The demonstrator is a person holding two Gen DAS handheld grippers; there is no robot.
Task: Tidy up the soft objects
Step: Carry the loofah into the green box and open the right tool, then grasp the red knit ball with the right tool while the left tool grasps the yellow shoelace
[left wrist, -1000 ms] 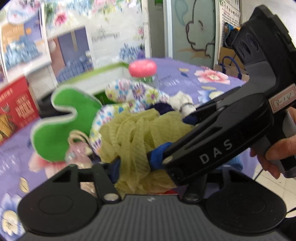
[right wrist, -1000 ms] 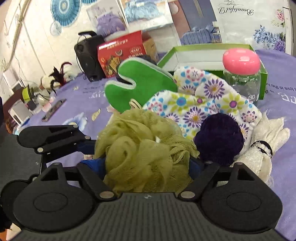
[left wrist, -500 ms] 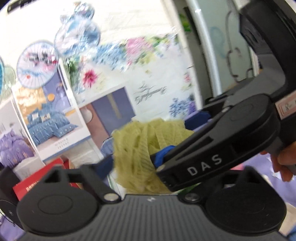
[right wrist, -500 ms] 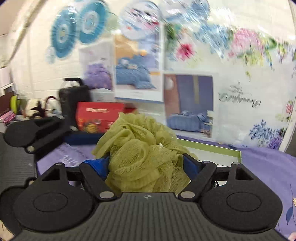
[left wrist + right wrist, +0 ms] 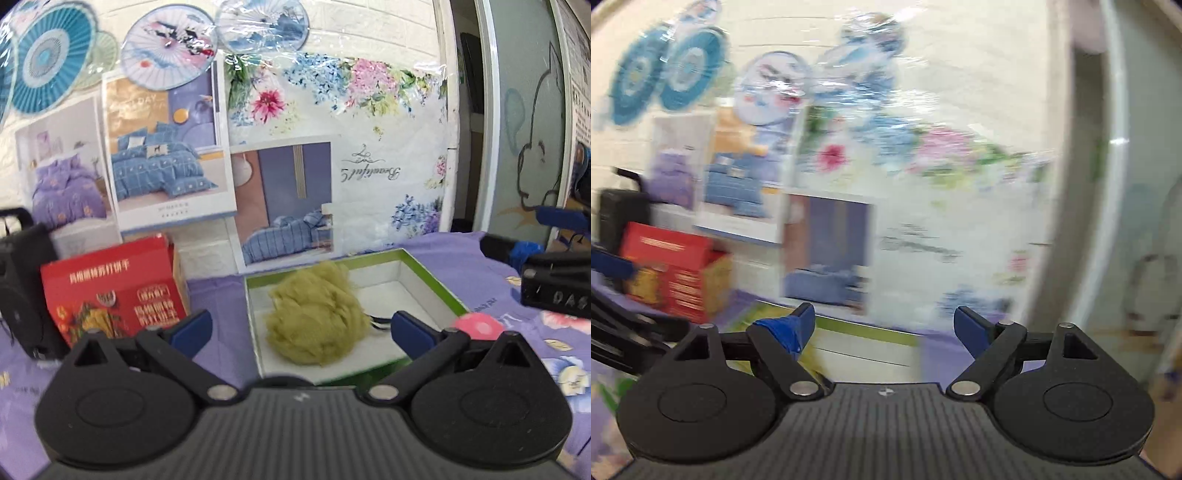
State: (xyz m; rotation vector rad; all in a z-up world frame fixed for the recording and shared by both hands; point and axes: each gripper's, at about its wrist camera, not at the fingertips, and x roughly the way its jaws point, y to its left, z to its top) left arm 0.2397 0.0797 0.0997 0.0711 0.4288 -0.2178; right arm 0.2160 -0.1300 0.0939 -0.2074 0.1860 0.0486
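Left wrist view: the left gripper point(image 5: 301, 330) stands spread wide, its blue fingers point(image 5: 192, 330) holding nothing, its jaws having just been opening. Beyond them, at frame centre, the olive bath pouf point(image 5: 317, 314) sits inside the green-rimmed box point(image 5: 428, 273), against its left wall. The right gripper point(image 5: 884, 326), in its blurred view, gapes empty too. Best practice now, arguably: back off high, clearing the rim, before seeking another soft item.
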